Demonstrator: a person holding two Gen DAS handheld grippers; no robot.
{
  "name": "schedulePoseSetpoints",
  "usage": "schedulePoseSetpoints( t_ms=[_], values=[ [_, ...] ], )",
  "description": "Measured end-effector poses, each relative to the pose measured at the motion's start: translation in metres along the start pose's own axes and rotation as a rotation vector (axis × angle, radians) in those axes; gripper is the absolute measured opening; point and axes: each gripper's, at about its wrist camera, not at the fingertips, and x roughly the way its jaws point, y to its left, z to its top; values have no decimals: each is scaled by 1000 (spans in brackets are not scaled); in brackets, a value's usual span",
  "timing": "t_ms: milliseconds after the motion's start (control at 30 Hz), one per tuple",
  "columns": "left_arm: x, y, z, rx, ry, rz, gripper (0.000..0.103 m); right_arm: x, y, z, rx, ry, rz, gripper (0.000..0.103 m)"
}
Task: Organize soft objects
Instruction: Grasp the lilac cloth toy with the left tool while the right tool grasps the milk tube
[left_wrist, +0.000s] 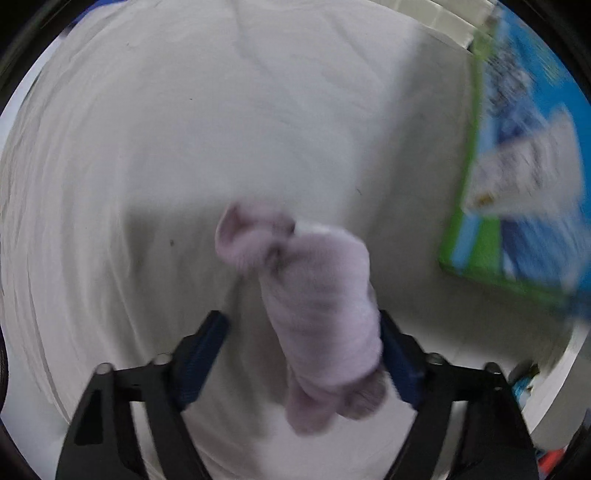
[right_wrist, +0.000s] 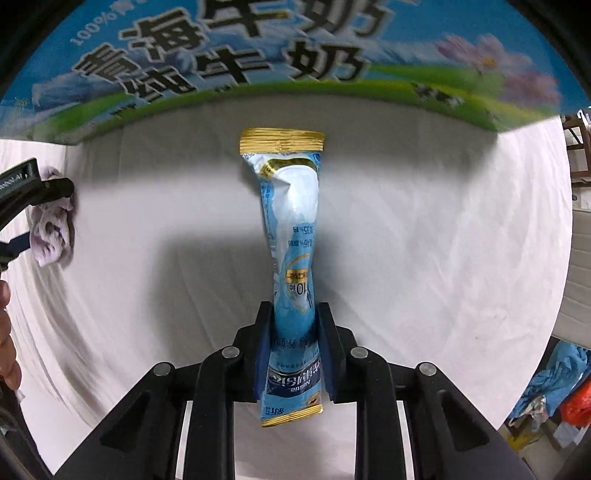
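A crumpled lilac cloth (left_wrist: 317, 295) lies on the white sheet (left_wrist: 147, 147), blurred in the left wrist view. My left gripper (left_wrist: 301, 317) points down over it and straddles it: the right finger touches the cloth, while the left finger (left_wrist: 207, 343) stands apart from it. The right wrist view shows this same cloth (right_wrist: 50, 236) at the far left. My right gripper (right_wrist: 294, 308) is shut on a long blue sachet with gold ends (right_wrist: 291, 221). Its pads pinch the sachet low down, and the rest of it stretches ahead over the sheet.
A big blue and green milk carton box (right_wrist: 258, 55) stands at the far edge of the sheet, also at the right in the left wrist view (left_wrist: 524, 166). A person's hand (right_wrist: 5, 332) shows at the left. Blue and red clutter (right_wrist: 554, 387) lies beyond the table's right edge.
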Motion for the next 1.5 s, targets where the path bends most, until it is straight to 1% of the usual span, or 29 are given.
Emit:
schedulePoseSetpoints(
  t_ms=[33,67,233,267,300,367,433,467,533,600,633,667,733,767,833,867,900,967,1033,1100,1133,1167,1200,1233,1267,1300,1333,1433,1500],
  values=[
    [-2,-4,-7,15,0,2,62,0,-2,-4,-2,3,1,25],
    [-5,-9,-18,39,-5,5,57,1,-6,-10,-6,5,1,25],
    [-12,-39,-72,153,-15,20,54,2,-19,-38,-42,9,-9,25],
    [-11,-46,-88,180,-10,18,48,3,-24,-46,-46,13,-15,25],
    [-9,-52,-101,198,-1,14,46,5,-28,-51,-46,15,-17,25],
    [-5,-63,-124,229,25,-2,45,9,-38,-63,-38,23,-13,25],
    [-5,-68,-138,238,36,-9,45,12,-47,-72,-26,26,-7,25],
    [-12,-68,-145,222,21,-26,45,12,-49,-74,-22,26,-6,25],
    [-27,-60,-147,176,4,-59,45,13,-56,-79,-11,28,12,25],
    [-50,-41,-139,88,-39,-127,45,9,-65,-80,8,24,38,25],
    [-61,-29,-130,38,-71,-152,50,9,-66,-80,7,22,45,25],
    [-74,-14,-116,-24,-111,-169,63,8,-68,-78,10,19,46,26],
    [-84,9,-90,-97,-154,-170,71,5,-77,-67,22,17,54,29],
    [-85,18,-76,-135,-163,-165,72,5,-78,-64,28,13,59,32],
    [-76,26,-55,-152,-126,-165,72,5,-79,-62,34,2,57,37],
    [-64,29,-49,-143,-87,-146,72,6,-81,-61,36,0,56,40],
    [-58,35,-30,-133,-63,-129,72,6,-79,-61,37,-1,54,42],
    [-39,35,-17,-108,-6,-99,72,7,-66,-55,31,-1,40,43],
    [-29,30,-13,-90,20,-91,72,2,-53,-48,29,2,22,43],
    [-21,24,-13,-62,26,-60,72,3,-42,-34,24,3,6,43],
    [-20,21,-15,-52,15,-48,70,6,-34,-27,26,4,0,43],
    [-21,20,-16,-45,2,-42,52,7,-33,-24,30,7,2,43],
    [-22,20,-23,-34,1,-34,40,9,-33,-25,36,12,7,43],
    [-21,17,-26,-22,6,-24,37,11,-36,-19,42,17,12,43],
    [-23,14,-34,-12,-4,-26,36,12,-40,-21,55,22,34,43],
    [-26,11,-42,3,-10,-26,36,11,-49,-11,63,28,53,43],
    [-29,8,-50,17,-15,-24,35,11,-53,-12,73,36,73,43],
    [-35,-1,-90,71,-17,-33,35,6,-75,-15,89,38,126,43],
    [-37,-14,-123,124,-10,-48,35,5,-83,-18,93,38,140,43]
  ],
)
